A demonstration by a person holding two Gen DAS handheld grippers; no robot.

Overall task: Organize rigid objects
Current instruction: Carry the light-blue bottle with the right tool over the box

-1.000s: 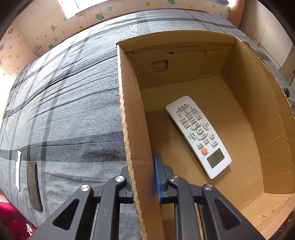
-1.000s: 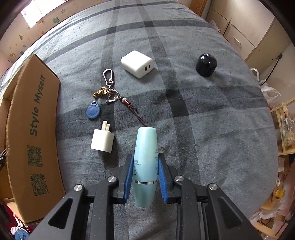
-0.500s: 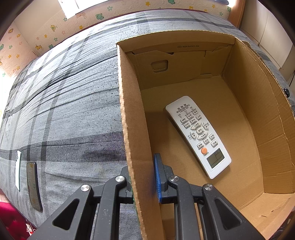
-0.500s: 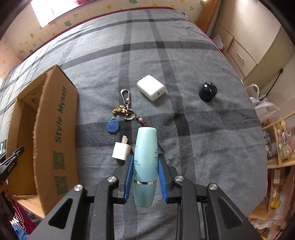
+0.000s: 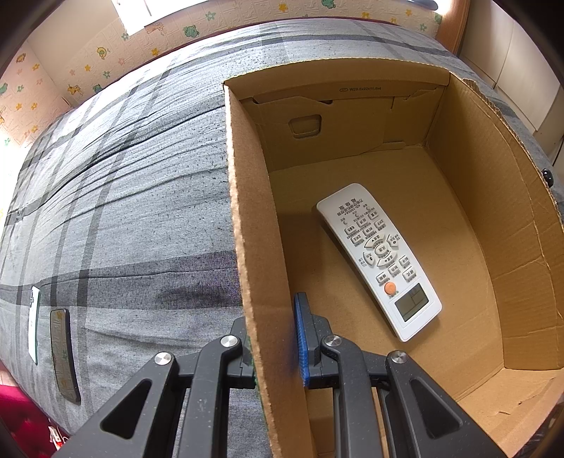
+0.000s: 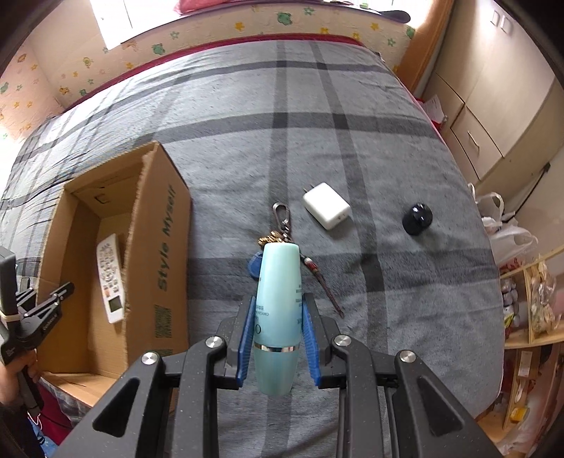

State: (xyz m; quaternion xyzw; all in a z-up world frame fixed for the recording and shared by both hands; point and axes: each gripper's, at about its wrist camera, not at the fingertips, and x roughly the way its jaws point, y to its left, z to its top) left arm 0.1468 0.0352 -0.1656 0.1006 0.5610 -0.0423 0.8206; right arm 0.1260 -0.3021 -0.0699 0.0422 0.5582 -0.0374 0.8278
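Since a second ago, when the pale turquoise plastic bottle with the silver band [image 6: 278,317] lay low over the bedcover, it has been lifted well clear of it, and the view now takes in far more of the bed. It sits pinched between the blue pads of the right gripper [image 6: 278,334], cap end toward the camera, pointing steeply down. My reading is that the pick is done and the carry toward the open brown cardboard box [image 6: 165,239] at the left has begun.

That box already holds a white remote control with an orange button [image 5: 379,260], lying flat on its floor. The left gripper [image 5: 273,338] has not shifted: it stays clamped on the box's near side wall, one finger outside and one blue pad inside, steadying it.

Still waiting on the bed are a bunch of keys with a blue fob and a metal clip [image 6: 282,225], partly hidden behind the bottle, a white square charger plug [image 6: 326,209] beside them, and a small black round cap-like object [image 6: 417,218] further right. So several pieces remain.

Everything rests on a grey checked bedcover [image 6: 352,148]. Two flat phone-like slabs [image 5: 61,352] lie near its left edge. Behind runs wallpaper with a cartoon animal border [image 6: 282,21]; beige cupboards [image 6: 493,98] stand to the right.
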